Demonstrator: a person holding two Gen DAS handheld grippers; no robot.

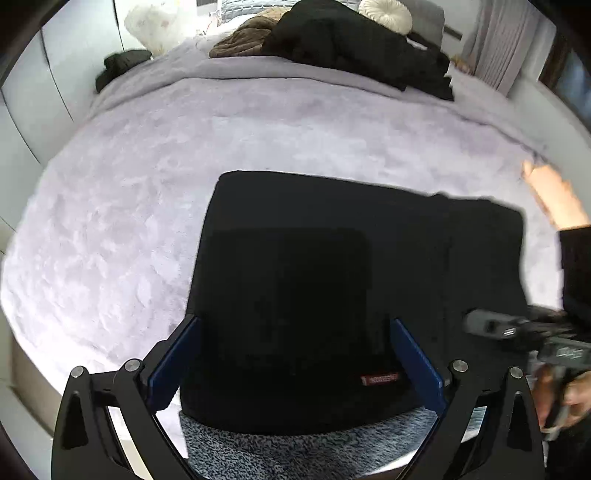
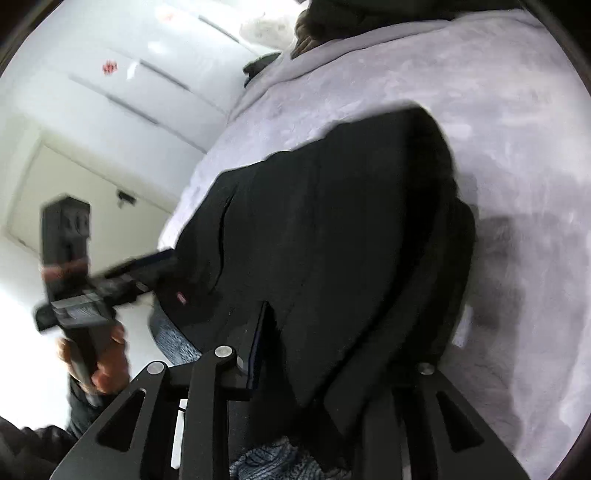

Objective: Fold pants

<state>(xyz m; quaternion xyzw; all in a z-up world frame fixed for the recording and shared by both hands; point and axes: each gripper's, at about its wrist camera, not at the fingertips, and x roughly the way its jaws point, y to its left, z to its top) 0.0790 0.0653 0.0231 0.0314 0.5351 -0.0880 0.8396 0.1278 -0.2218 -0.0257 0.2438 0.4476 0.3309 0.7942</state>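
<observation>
Both gripper (image 1: pixel 295 369) fingers (image 1: pixel 175 363) straddle the folded pants (image 1: pixel 332 258).

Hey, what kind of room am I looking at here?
Most likely a bedroom. A wide bed under a fluffy lavender blanket fills the view, a round cream cushion sits at its far end, and white wardrobe doors run alongside. Black pants lie on the bed.

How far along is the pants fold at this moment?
Mostly done: the black pants lie as a compact folded rectangle on the lilac blanket. In hand: the right hand-held gripper pinches one edge; the left hand-held gripper stands open. Left: release that edge.
</observation>
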